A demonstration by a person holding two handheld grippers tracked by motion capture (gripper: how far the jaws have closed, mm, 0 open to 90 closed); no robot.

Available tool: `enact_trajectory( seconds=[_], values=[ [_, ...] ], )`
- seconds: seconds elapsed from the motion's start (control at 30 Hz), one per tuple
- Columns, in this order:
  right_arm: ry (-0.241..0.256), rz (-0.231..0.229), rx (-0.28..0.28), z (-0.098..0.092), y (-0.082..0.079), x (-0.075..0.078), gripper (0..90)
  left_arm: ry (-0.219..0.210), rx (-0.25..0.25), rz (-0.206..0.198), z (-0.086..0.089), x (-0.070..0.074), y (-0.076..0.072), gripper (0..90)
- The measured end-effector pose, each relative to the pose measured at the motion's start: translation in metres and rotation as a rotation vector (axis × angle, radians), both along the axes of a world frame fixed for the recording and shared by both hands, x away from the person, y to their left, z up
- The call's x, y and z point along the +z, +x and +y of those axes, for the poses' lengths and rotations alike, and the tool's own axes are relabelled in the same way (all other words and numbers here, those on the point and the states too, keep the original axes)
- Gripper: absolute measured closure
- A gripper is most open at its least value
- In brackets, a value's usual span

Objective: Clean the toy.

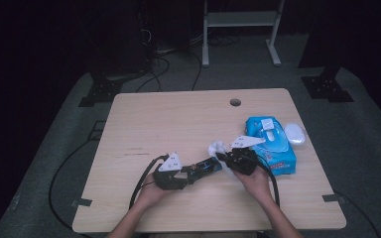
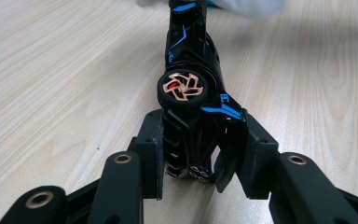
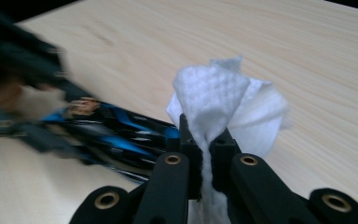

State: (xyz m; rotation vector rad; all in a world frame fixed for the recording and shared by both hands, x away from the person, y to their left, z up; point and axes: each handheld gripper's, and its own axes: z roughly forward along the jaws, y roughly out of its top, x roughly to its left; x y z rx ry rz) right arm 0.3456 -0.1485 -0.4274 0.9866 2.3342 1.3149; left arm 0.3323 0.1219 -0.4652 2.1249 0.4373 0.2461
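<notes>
A black toy car (image 2: 193,70) with blue trim and a copper-spoked wheel lies on its side on the table, and my left gripper (image 2: 200,154) is shut on its rear end. In the high view the toy car (image 1: 206,166) stretches from the left gripper (image 1: 191,173) toward the right gripper (image 1: 224,156). My right gripper (image 3: 205,144) is shut on a crumpled white wet wipe (image 3: 219,98), which it holds just beside the car's (image 3: 121,135) front end. The wipe (image 1: 217,147) shows white above the right gripper.
A blue wet-wipe pack (image 1: 271,144) lies right of the right gripper, with a white oval lid (image 1: 294,133) beside it. The wooden table (image 1: 178,119) has a cable hole (image 1: 235,102) at the back. Cables trail off the front left.
</notes>
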Motion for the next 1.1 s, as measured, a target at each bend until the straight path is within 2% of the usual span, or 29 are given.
enact_trajectory(
  seconds=[0.07,0.1,0.17,0.23,0.27,0.3,0.37,0.47,0.53,0.6,0.67,0.77,0.83,0.87,0.9,0.97,1.03,1.1],
  values=[
    [-0.031,-0.028,0.005,0.007,-0.003,-0.002,87.2,0.009,0.007,-0.009,0.000,0.001,-0.001,58.7],
    [-0.032,-0.014,-0.014,0.004,0.000,-0.001,87.3,0.010,0.005,-0.010,0.000,0.001,-0.001,58.7],
    [-0.042,-0.024,-0.066,-0.005,0.003,0.000,87.3,0.013,0.002,-0.009,0.000,0.001,-0.001,58.7],
    [-0.008,0.019,-0.100,-0.016,0.007,0.000,87.3,0.009,0.003,-0.001,-0.001,0.001,-0.001,58.7],
    [-0.005,0.019,-0.098,-0.016,0.006,-0.001,87.3,0.009,0.004,0.001,0.000,0.001,0.000,58.6],
    [-0.016,-0.003,-0.080,-0.013,0.004,-0.001,87.2,0.008,0.002,0.004,0.000,0.001,0.001,58.7],
    [-0.058,-0.034,-0.064,-0.007,0.002,0.001,87.3,0.017,0.000,0.001,0.001,0.002,0.001,58.7],
    [-0.033,0.003,-0.085,-0.011,0.006,0.001,87.3,0.012,0.009,0.003,0.000,0.001,0.000,58.7],
    [-0.021,0.006,-0.040,-0.003,0.004,0.001,87.3,0.011,0.007,0.005,0.000,0.001,0.000,58.7],
    [-0.018,-0.002,0.011,0.013,-0.001,0.000,87.4,0.013,0.002,0.001,-0.002,0.001,0.001,58.7],
    [0.048,0.053,0.112,0.033,-0.003,-0.002,87.5,0.010,-0.002,-0.002,-0.005,0.001,0.000,58.7],
    [0.093,0.088,0.208,0.060,-0.011,-0.004,87.5,0.015,-0.015,-0.002,-0.007,0.001,-0.002,58.6],
    [0.016,0.025,0.213,0.071,-0.018,-0.001,87.5,0.013,-0.017,0.004,-0.004,0.001,-0.001,58.6],
    [0.006,0.025,0.210,0.070,-0.017,0.000,87.5,0.007,-0.015,0.009,-0.003,0.001,-0.001,58.6],
    [-0.023,0.009,0.174,0.064,-0.015,0.001,87.5,0.007,-0.015,0.010,-0.003,0.001,-0.001,58.6],
    [-0.037,-0.008,0.118,0.053,-0.012,0.002,87.5,0.008,-0.017,0.006,-0.003,0.001,0.000,58.6],
    [-0.101,-0.060,0.050,0.044,-0.012,0.002,87.5,0.011,-0.019,0.008,-0.003,0.001,0.001,58.7],
    [-0.060,-0.030,0.059,0.044,-0.012,0.001,87.5,0.014,-0.021,0.013,-0.004,0.002,0.001,58.7]
  ],
)
